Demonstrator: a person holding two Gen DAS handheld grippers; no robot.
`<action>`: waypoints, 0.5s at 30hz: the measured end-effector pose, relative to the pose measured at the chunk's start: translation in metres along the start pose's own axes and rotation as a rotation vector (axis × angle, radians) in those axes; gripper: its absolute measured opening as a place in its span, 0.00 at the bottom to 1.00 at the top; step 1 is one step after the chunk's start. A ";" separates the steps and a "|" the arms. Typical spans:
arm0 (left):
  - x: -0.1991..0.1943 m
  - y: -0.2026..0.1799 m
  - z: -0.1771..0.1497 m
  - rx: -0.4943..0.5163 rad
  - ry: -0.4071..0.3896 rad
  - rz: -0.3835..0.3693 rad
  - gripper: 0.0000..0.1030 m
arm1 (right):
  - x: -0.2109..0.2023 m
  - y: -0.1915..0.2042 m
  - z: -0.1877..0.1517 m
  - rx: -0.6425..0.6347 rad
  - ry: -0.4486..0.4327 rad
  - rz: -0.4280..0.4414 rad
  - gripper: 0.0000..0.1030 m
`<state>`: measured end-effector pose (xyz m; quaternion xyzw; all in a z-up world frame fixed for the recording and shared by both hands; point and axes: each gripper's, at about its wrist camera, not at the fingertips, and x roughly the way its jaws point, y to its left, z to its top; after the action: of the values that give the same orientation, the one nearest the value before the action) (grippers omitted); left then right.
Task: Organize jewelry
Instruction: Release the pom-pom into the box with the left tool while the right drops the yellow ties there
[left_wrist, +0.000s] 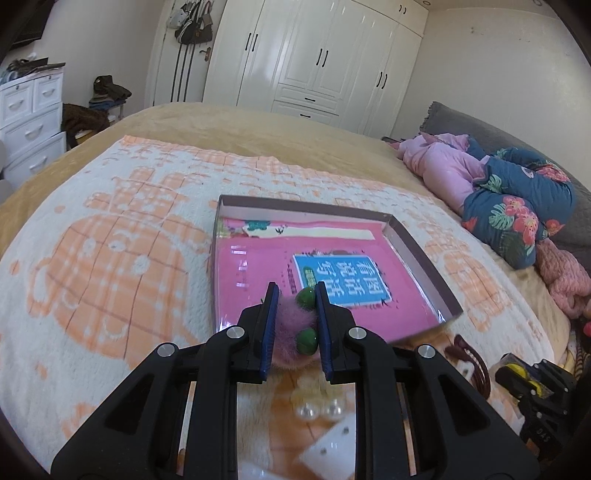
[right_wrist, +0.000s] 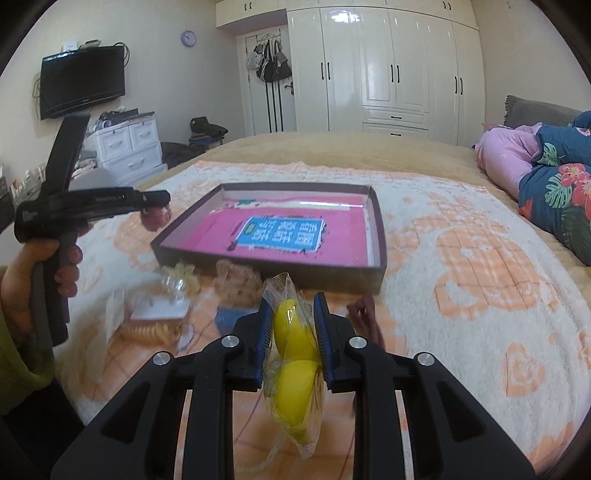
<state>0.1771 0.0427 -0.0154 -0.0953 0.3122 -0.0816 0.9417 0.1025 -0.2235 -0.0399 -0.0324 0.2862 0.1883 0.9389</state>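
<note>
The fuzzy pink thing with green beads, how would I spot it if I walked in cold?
Find the shallow box with the pink book on the bed's orange-and-white blanket. Just in front of it, the left gripper pinches a pink fluffy ornament. Its two glossy green beads distinguish it from the white pearls lying below.

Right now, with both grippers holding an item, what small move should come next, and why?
Probably carry both forward over the open box and release there. The left gripper is shut on the pink fuzzy piece with green beads, the right gripper on the bagged yellow pieces, both short of the box.
</note>
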 end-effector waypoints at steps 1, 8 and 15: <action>0.003 0.000 0.003 -0.003 -0.001 0.001 0.12 | 0.002 -0.002 0.004 0.004 -0.003 0.000 0.21; 0.032 0.004 0.018 -0.005 0.011 0.014 0.12 | 0.026 -0.017 0.031 0.024 -0.010 -0.010 0.21; 0.052 0.015 0.017 -0.007 0.066 0.010 0.12 | 0.056 -0.027 0.058 0.023 -0.017 -0.057 0.21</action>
<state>0.2303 0.0486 -0.0353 -0.0942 0.3439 -0.0787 0.9309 0.1863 -0.2198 -0.0237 -0.0283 0.2794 0.1584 0.9466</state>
